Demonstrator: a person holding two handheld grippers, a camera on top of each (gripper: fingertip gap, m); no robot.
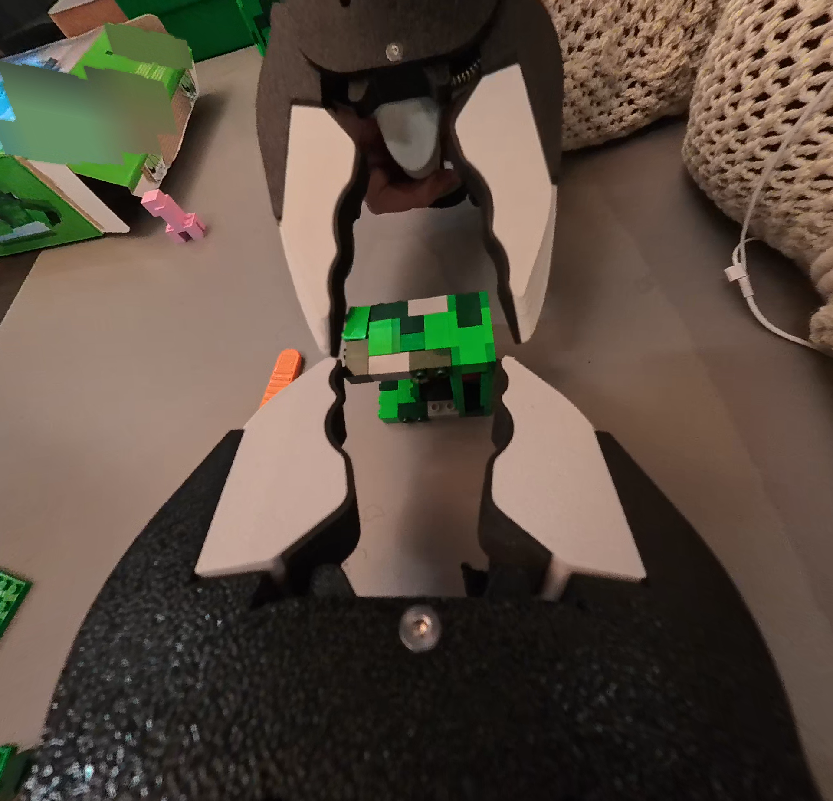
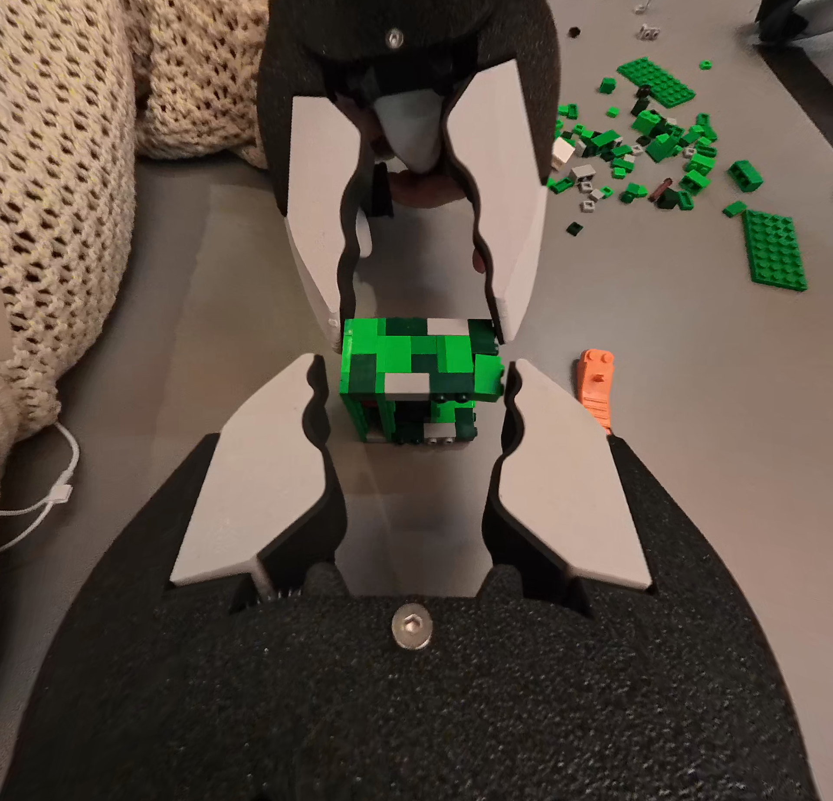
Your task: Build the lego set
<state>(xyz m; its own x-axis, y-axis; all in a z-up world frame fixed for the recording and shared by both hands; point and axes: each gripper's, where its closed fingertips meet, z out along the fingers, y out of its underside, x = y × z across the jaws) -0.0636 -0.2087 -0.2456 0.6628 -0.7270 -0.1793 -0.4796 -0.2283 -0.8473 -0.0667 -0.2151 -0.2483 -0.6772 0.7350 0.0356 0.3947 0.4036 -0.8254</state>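
Here, from the left wrist view, the green block build stands on the grey table straight ahead of the left gripper, just past its fingertips and between the two grippers. The jaws are spread wide with nothing in them; the build sits a little toward the gap's right side. Facing it, the right gripper is likewise parted, one tip at the build's upper left corner; whether it touches I cannot tell. An orange brick separator lies just left, partly behind a finger. A pink piece and the green boxes sit well off.

From the right wrist view, the same build stands dead ahead of the right gripper, whose jaws are open and empty, flanking the build's near corners. The left gripper meets it from the far side, both about equally near. The build looks roughly cubic, no clear long axis. Its underside and far face are hidden. Loose green bricks and flat plates lie well right; the separator is nearer.
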